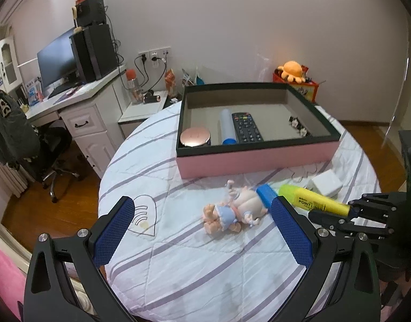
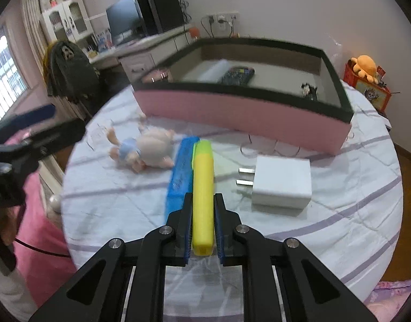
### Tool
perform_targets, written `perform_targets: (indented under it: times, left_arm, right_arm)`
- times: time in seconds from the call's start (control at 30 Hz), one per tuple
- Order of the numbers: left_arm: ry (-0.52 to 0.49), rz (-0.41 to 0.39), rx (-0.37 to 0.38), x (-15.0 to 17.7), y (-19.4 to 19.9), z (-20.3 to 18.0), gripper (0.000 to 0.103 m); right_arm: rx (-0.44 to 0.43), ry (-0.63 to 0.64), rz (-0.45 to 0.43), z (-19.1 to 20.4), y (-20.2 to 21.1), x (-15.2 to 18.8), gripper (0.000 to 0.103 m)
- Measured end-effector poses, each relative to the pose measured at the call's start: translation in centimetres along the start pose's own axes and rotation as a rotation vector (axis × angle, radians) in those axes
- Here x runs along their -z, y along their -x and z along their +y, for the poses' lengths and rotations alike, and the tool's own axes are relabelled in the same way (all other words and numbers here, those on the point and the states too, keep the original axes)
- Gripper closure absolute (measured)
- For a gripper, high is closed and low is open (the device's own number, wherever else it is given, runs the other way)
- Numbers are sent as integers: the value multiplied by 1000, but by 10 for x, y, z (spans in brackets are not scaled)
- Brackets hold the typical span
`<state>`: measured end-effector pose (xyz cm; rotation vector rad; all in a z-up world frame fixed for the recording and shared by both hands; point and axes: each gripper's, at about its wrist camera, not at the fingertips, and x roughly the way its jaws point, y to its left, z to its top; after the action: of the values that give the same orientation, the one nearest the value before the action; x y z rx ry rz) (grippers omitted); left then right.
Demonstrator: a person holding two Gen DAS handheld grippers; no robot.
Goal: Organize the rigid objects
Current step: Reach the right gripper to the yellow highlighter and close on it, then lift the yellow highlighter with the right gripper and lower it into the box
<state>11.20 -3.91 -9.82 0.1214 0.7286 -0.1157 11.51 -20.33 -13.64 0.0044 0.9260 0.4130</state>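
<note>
The right gripper [image 2: 202, 209] pinches the yellow highlighter [image 2: 202, 187] at its rear end, cap pointing far toward the box [image 2: 243, 112]. Gripping it lengthwise likely keeps the pen in line for a straight carry over the near pink wall. A blue bar [image 2: 179, 171] lies just left of the pen, close against it; whether they touch is unclear. The left gripper [image 1: 202, 228] hangs with fingers spread wide above the doll [image 1: 232, 212], holding nothing, probably waiting its turn. The white charger [image 2: 282, 185] lies to the right of the pen, prongs toward it.

Inside the box, a round tin [image 1: 195, 136], a tube [image 1: 227, 126] and a remote [image 1: 245, 130] sit side by side at the left, leaving the right half open apart from a small dark item [image 1: 298, 126].

Everything rests on a round table under a striped quilted cloth [image 1: 194, 268], soft enough to wrinkle. Beyond are a white desk [image 1: 79, 112] with monitor [image 1: 57, 59], an office chair [image 1: 39, 145] and wooden floor.
</note>
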Motion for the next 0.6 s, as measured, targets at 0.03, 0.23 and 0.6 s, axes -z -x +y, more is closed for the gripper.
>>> perform_targets:
  times: [0.03,0.23,0.6]
  left_arm:
    - [1,-10,0,-2,1,0,0]
    - [-6,-35,3,-17,0,-4,0]
    - [-5,6,-10,-15,-18,1,0]
  right_arm:
    - [6,6,-12,1,4,-3,89]
    - [25,28,-61,-1,18,-29,90]
    - [55,63,91,-2,-24,-23,94]
